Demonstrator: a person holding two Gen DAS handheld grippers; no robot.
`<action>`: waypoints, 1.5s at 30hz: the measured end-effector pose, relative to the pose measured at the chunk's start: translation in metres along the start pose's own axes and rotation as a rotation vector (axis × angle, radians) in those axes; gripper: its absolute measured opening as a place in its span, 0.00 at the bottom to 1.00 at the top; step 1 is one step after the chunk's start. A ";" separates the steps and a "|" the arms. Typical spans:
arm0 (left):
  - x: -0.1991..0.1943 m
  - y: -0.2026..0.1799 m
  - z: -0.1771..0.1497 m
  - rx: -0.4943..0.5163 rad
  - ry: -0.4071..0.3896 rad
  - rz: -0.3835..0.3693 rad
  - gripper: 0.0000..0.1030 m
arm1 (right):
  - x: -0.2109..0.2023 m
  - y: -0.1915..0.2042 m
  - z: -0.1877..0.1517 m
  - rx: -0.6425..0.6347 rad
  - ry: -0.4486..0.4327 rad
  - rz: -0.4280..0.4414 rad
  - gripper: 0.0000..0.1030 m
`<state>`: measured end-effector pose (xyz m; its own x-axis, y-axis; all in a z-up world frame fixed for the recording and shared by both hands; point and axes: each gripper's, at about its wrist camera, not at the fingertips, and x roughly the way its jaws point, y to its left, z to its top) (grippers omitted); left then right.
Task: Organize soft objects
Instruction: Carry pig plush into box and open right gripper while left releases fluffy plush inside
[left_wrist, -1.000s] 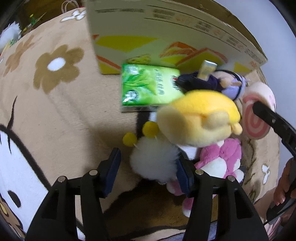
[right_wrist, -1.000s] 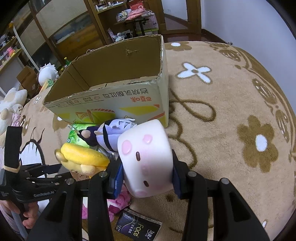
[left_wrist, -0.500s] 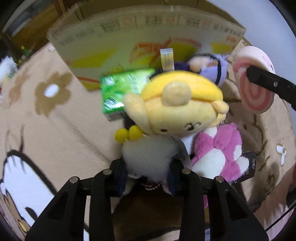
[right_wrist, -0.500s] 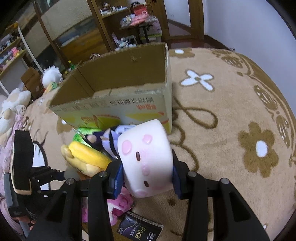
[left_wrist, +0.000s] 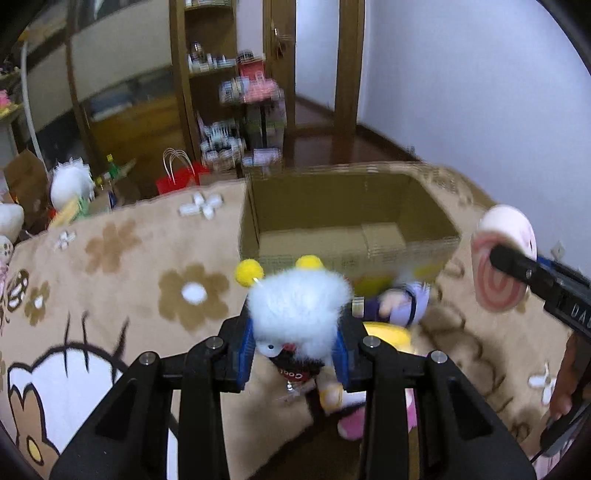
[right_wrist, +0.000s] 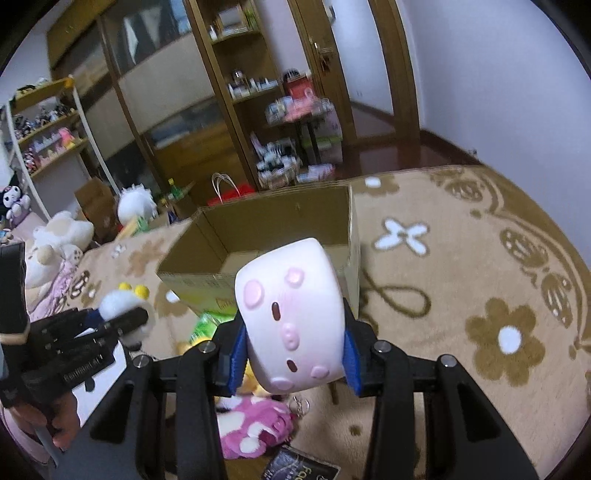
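My left gripper (left_wrist: 295, 350) is shut on a white fluffy toy (left_wrist: 299, 302) with yellow pom-poms, held above the carpet in front of an open cardboard box (left_wrist: 347, 206). My right gripper (right_wrist: 291, 354) is shut on a white and pink roll-shaped plush (right_wrist: 291, 317), also raised before the box (right_wrist: 280, 218). That plush (left_wrist: 502, 258) shows at the right of the left wrist view. Below on the carpet lie a yellow plush (left_wrist: 388, 334), a purple doll (left_wrist: 402, 306) and a pink plush (right_wrist: 255, 424). The box looks empty inside.
A green tissue pack (right_wrist: 203, 326) lies against the box front and a black packet (right_wrist: 299, 467) near the pink plush. Wooden shelves (right_wrist: 236, 110), a red bag (left_wrist: 177, 181) and more plush toys (right_wrist: 62, 232) stand beyond the flowered carpet (right_wrist: 480, 295).
My left gripper closed on the fluffy toy, lifted it off the pile and tilted up, so the box's inside now shows. My right gripper rose with the roll plush still held.
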<state>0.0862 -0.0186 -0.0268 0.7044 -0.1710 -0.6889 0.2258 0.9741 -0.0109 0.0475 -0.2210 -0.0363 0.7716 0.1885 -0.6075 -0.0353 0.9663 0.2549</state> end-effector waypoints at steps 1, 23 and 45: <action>-0.008 0.000 -0.001 0.004 -0.025 0.000 0.32 | -0.004 0.001 0.002 -0.005 -0.022 0.004 0.44; -0.011 0.014 0.059 0.026 -0.203 0.053 0.33 | -0.002 0.015 0.042 -0.052 -0.184 0.025 0.44; 0.063 0.008 0.075 -0.002 -0.063 -0.018 0.33 | 0.056 0.006 0.047 0.000 -0.111 0.022 0.44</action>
<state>0.1829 -0.0323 -0.0156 0.7415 -0.1978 -0.6412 0.2381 0.9709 -0.0243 0.1203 -0.2132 -0.0333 0.8364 0.1887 -0.5146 -0.0526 0.9621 0.2674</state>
